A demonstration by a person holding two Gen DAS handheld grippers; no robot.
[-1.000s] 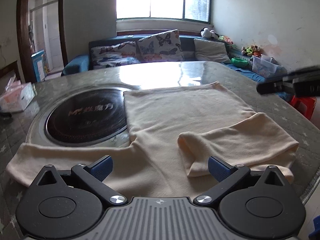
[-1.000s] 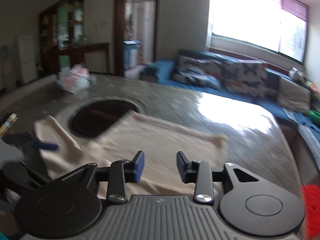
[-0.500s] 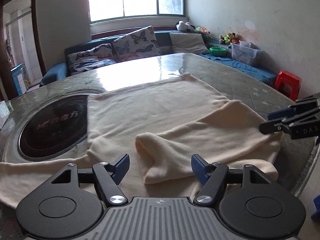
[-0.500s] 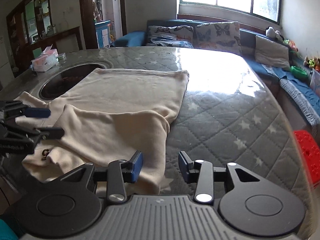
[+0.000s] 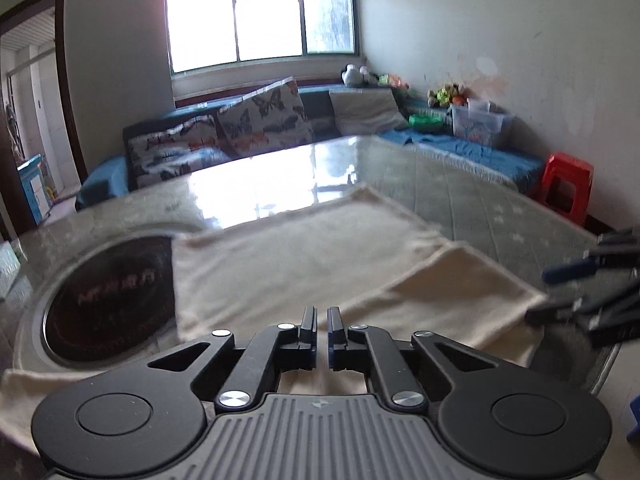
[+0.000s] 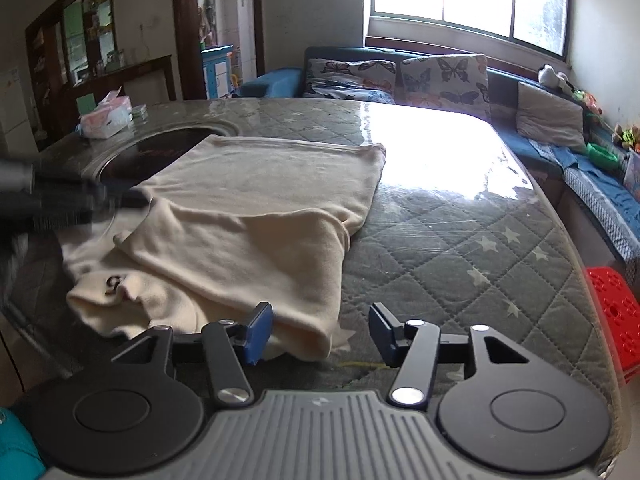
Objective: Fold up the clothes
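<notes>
Cream garment (image 6: 256, 216) lies flat on the quilted table (image 6: 460, 240), its long axis running from lower left to the hem at upper centre, one sleeve folded across. Left gripper (image 5: 322, 326): jaws nearly closed, low over the cloth; grip uncertain. Right gripper (image 6: 320, 330): jaws wide apart, empty, at the fold's near edge.
</notes>
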